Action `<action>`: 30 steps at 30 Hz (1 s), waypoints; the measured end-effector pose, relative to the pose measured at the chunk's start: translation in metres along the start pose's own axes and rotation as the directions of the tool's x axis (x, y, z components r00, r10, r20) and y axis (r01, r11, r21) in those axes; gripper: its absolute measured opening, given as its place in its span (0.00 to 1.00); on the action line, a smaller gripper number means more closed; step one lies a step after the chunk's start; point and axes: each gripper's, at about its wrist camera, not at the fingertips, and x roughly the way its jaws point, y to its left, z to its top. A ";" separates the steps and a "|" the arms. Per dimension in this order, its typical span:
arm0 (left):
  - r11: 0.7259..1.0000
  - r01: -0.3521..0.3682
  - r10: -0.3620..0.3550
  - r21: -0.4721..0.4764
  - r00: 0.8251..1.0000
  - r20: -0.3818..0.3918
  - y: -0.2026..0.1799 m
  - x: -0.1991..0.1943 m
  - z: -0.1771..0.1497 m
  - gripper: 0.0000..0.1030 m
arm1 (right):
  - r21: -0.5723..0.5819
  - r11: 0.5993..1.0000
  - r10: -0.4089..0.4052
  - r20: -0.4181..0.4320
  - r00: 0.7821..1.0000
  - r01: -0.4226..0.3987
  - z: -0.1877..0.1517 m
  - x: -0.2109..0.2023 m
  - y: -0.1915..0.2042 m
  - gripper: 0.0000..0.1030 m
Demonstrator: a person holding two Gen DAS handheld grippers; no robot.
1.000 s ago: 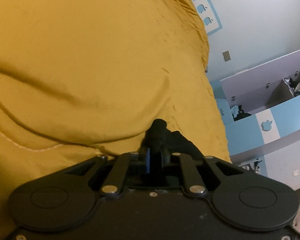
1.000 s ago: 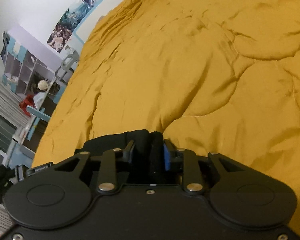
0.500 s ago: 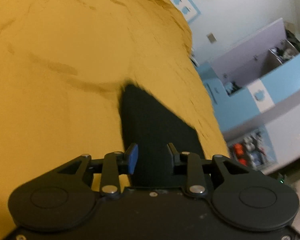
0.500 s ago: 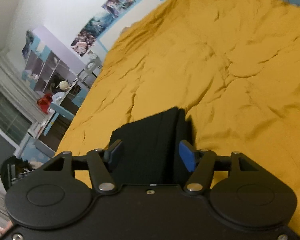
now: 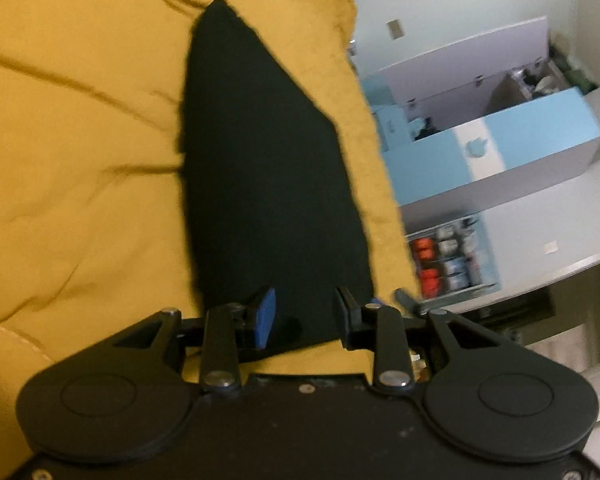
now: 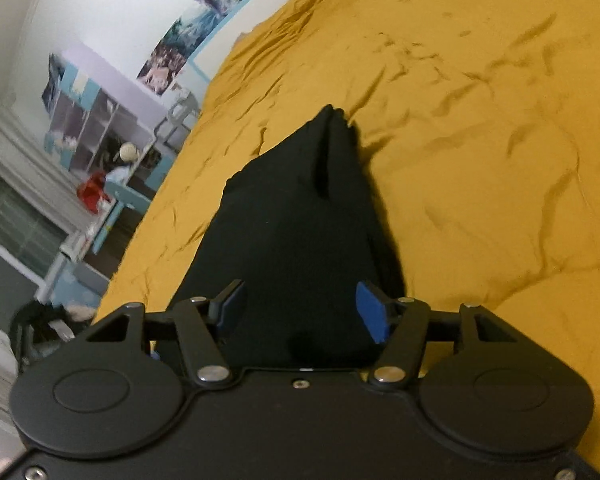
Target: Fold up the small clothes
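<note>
A: Left wrist view first: where does the garment lie?

B: A flat black folded cloth (image 5: 260, 160) lies on the mustard-yellow quilted bedspread (image 5: 80, 140), close to the bed's edge. It narrows to a point at its far end. Beyond the edge stands a pale blue and lilac cabinet with an open flap (image 5: 480, 120).

A: And the left gripper (image 5: 304, 312)?

B: Its jaws have just been opening and stand apart. The cloth's near end sits between them, but the blue pad (image 5: 266, 316) does not press on it.

A: What about the right wrist view?

B: The same black cloth (image 6: 292, 240) stretches away over the bedspread (image 6: 480, 120), with a raised fold near its far tip. The right gripper (image 6: 300, 312) has opened within the last second and since narrowed a little; the gap is wide and the blue pads (image 6: 372, 316) are clear of the fabric. Posters (image 6: 192, 32) hang on the white wall beyond.
</note>
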 end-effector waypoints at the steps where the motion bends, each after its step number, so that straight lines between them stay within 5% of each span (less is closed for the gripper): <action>1: 1.000 -0.011 0.011 0.005 1.000 -0.002 0.006 -0.001 -0.005 0.31 | 0.006 1.000 0.002 0.004 1.000 -0.002 -0.002 0.000 -0.002 0.58; 10: 0.998 -0.058 0.058 0.036 0.998 -0.011 0.007 0.009 -0.008 0.34 | 0.088 0.995 0.033 0.038 0.999 -0.036 -0.012 0.002 -0.021 0.55; 15: 0.993 -0.090 0.091 0.074 0.996 -0.020 -0.009 0.015 -0.003 0.42 | 0.115 0.991 0.061 0.087 0.994 -0.071 -0.006 -0.010 -0.014 0.63; 22: 0.982 -0.137 0.142 0.132 0.989 -0.027 -0.029 0.022 -0.001 0.46 | 0.063 0.996 0.045 0.162 0.986 -0.056 0.030 -0.006 -0.006 0.66; 30: 0.972 -0.145 0.134 0.186 0.988 0.071 -0.044 -0.011 0.006 0.47 | -0.070 0.998 0.020 0.114 0.993 -0.012 0.085 0.026 -0.002 0.67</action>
